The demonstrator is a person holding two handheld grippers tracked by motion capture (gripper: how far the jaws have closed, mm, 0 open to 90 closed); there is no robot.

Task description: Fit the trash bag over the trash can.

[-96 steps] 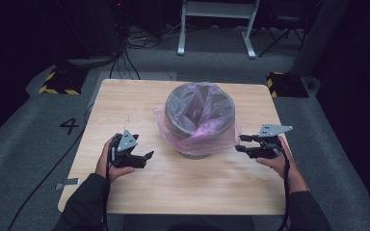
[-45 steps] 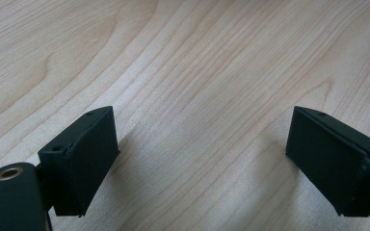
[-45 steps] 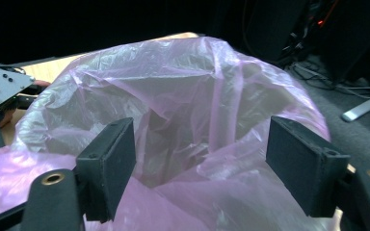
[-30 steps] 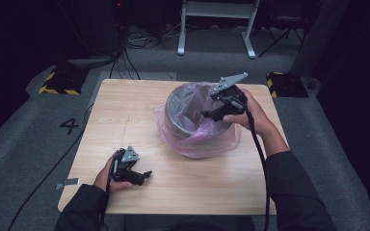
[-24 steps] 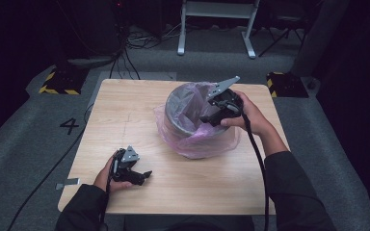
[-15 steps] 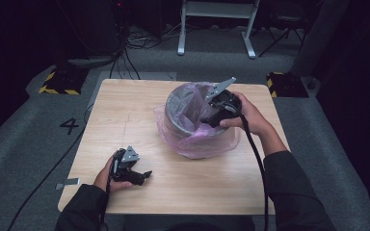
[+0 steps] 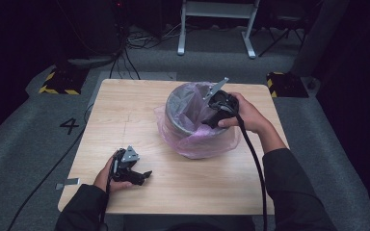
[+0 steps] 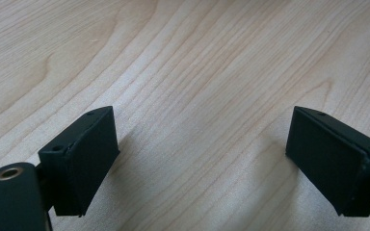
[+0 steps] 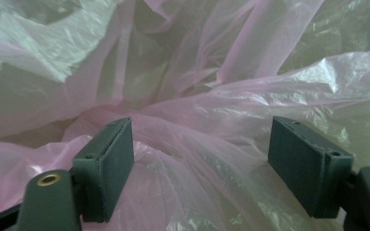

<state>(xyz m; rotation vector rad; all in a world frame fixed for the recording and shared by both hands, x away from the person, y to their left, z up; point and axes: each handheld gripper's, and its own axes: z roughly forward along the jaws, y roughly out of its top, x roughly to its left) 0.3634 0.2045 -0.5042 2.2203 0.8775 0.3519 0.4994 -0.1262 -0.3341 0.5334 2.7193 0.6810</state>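
A round grey bin stands at the middle right of the wooden table. A thin pink plastic bag lines it and spills over its rim. My right gripper is open and points down into the bin's mouth from the right side. In the right gripper view its jaws stand wide apart, with crumpled pink bag film under and beyond them, nothing pinched. My left gripper lies low near the table's front left. Its jaws are open over bare wood.
Grey floor surrounds the table, with a painted "4" at the left. Cables and a white stand are behind the table. Yellow-black striped blocks sit at both far corners. The right gripper's cable trails across the table's right side.
The right gripper rose from the table's right side to the bin, then dipped lower into the bag's mouth. The left gripper has stayed put over the last second.
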